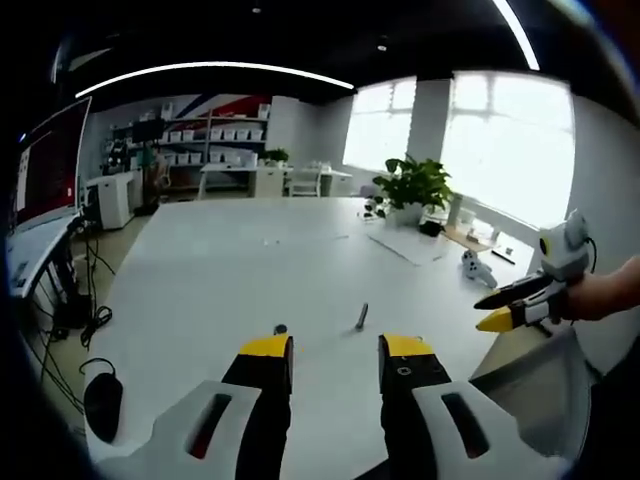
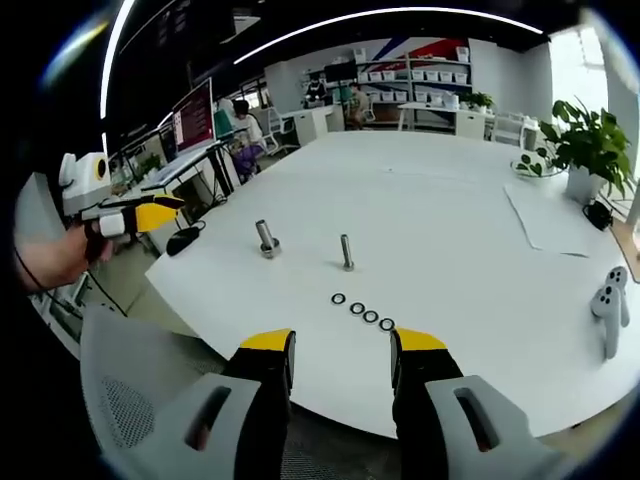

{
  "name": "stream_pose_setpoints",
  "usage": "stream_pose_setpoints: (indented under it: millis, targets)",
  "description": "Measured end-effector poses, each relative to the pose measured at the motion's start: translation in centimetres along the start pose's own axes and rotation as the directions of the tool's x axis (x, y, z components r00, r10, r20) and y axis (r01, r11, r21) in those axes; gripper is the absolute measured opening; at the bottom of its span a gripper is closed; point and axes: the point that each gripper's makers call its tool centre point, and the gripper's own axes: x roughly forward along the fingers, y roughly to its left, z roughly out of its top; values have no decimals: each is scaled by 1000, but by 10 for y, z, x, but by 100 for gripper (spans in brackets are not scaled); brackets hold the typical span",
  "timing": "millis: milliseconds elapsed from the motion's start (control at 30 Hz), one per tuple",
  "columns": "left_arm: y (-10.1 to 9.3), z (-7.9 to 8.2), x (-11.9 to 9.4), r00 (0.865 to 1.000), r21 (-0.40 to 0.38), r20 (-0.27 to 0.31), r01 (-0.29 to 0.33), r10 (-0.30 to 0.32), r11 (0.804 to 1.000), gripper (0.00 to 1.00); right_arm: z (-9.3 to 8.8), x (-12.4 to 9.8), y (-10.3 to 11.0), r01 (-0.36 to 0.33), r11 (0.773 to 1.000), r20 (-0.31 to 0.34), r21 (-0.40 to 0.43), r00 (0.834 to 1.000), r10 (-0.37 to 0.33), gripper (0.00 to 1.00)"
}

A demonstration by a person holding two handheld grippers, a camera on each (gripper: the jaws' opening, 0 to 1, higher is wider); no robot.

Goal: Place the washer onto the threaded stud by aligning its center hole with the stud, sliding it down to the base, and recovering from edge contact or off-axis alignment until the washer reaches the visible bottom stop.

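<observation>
Lying beside threaded stud [image 2: 346,252], four washers [image 2: 362,312], white table [image 2: 450,230]

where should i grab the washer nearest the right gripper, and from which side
Pinch that end washer across its outer rim, coming down from above with the right gripper. It lies flat on the table, last in the row, so its outer side is free.
</observation>
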Motion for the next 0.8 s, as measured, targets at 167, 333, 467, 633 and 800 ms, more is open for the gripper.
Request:
stream_pose_setpoints:
  millis: [167, 333, 467, 633, 800]
  targets:
    - [-3, -2, -2, 1000, 23, 11, 4, -5, 1000, 32, -8, 6, 3, -10, 999, -28, -37, 1000, 9, 40]
    - [2, -5, -5, 1000, -2, 8, -14, 14, 1000, 32, -13, 6, 8, -29, 999, -39, -45, 999, 28, 40]
    - [2, -6, -8, 1000, -11, 10, -20, 21, 1000, 32, -12, 6, 4, -27, 999, -26, -33, 999, 26, 40]
    - [1, -6, -8, 1000, 0, 8, -21, 21, 1000, 32, -11, 7, -5, -13, 999, -19, -36, 1000, 13, 40]
    - [-1, -9, -5, 1000, -10, 9, -19, 19, 1000, 32, -11, 9, -17, 1, 1000, -12, -16, 1000, -2, 40]
